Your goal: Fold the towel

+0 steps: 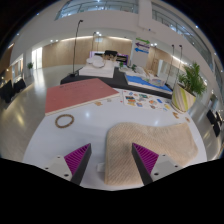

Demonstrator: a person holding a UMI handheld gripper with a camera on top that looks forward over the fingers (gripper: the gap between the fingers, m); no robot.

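Note:
A beige towel (140, 138) lies flat on the white table (60, 140), with a long strip reaching back toward me between the fingers. My gripper (112, 158) is open, its two fingers with magenta pads (78, 157) spread wide, one at each side of the towel's near strip. The fingers do not press on the towel. The strip's near end is hidden below the fingers.
A roll of tape (65, 120) lies ahead to the left. A red mat (80, 94) lies beyond it. A sheet with coloured pictures (146, 99) lies beyond the towel. A potted plant (188, 85) stands at the right. Tables with objects stand farther back.

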